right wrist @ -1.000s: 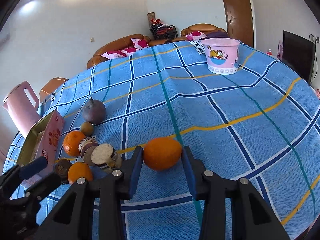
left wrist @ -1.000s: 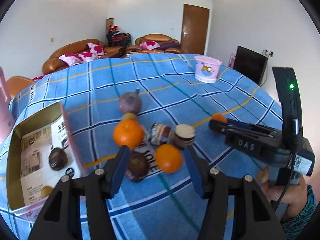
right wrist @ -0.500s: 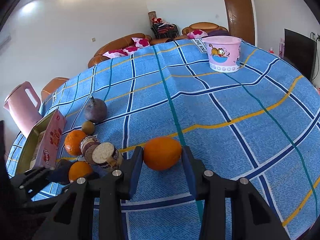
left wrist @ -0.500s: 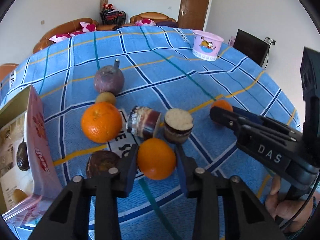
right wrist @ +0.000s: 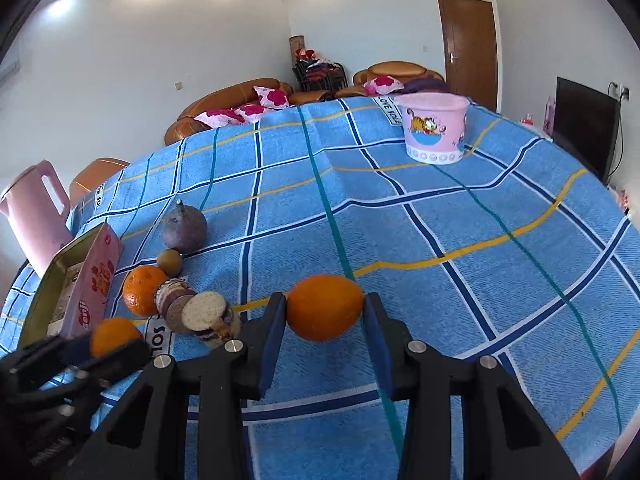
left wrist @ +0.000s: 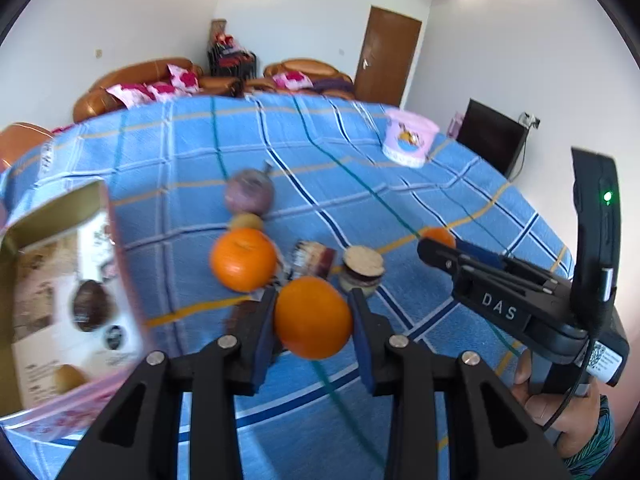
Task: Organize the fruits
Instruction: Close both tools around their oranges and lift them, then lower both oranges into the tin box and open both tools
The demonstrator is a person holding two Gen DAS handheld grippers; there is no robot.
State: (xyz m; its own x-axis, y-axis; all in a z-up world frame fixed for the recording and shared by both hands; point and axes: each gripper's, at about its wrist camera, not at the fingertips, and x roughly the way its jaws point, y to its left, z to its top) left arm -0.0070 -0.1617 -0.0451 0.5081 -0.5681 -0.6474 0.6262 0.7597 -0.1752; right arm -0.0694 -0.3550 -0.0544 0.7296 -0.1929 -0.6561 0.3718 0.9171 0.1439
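Note:
My left gripper (left wrist: 313,320) is shut on an orange (left wrist: 313,317) and holds it above the blue checked cloth (left wrist: 180,168). My right gripper (right wrist: 325,314) is shut on another orange (right wrist: 325,307). A third orange (left wrist: 243,259) lies on the cloth beside a small brown fruit (left wrist: 246,222), a purple round fruit (left wrist: 249,197) and two cut purple yam pieces (left wrist: 362,269). An open tin box (left wrist: 60,308) with a dark fruit inside stands at the left. The left gripper also shows in the right wrist view (right wrist: 72,356).
A pink cartoon bucket (right wrist: 434,128) stands far back on the right of the table. A pink jug (right wrist: 34,212) stands at the left edge behind the tin (right wrist: 76,280). Sofas, a door and a dark screen lie beyond the table.
My left gripper closed on the near orange and lifted it off the cloth. My right gripper kept its hold on its orange and rose slightly.

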